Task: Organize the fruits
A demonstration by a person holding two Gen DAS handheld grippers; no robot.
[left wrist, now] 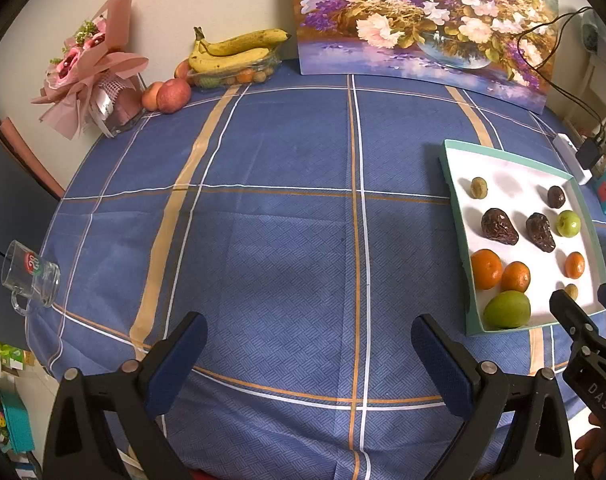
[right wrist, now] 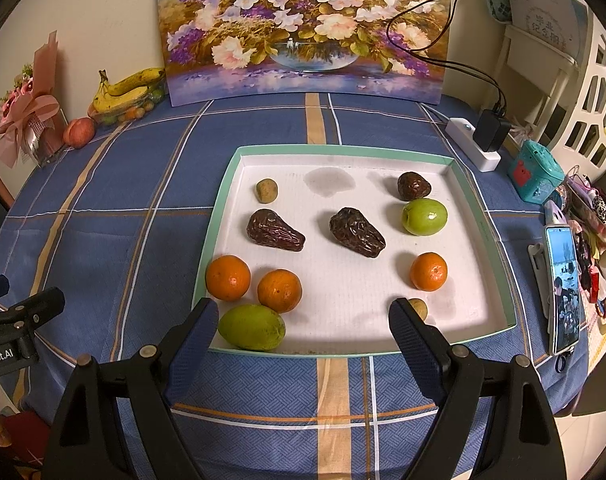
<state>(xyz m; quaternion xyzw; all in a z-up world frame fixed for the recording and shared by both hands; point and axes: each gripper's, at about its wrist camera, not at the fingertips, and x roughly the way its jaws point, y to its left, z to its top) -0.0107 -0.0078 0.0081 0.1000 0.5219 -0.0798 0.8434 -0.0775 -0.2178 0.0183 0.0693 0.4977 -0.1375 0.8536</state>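
Both claws spread wide, gripping nothing: left claw (left wrist: 309,364) over bare blue plaid table (left wrist: 283,220), right claw (right wrist: 303,344) at the tray's (right wrist: 479,200) 6 o'clock edge. Inside the tray, mixed rather than grouped: three tangerines (right wrist: 228,278), two green fruits (right wrist: 424,217), three dark wrinkled dates (right wrist: 275,230), two small brownish fruits (right wrist: 267,190). Sorting by kind seemingly left. Only in left view: glass mug (left wrist: 31,276) at 9 o'clock. Only in right view: phone (right wrist: 563,288) at 3 o'clock.
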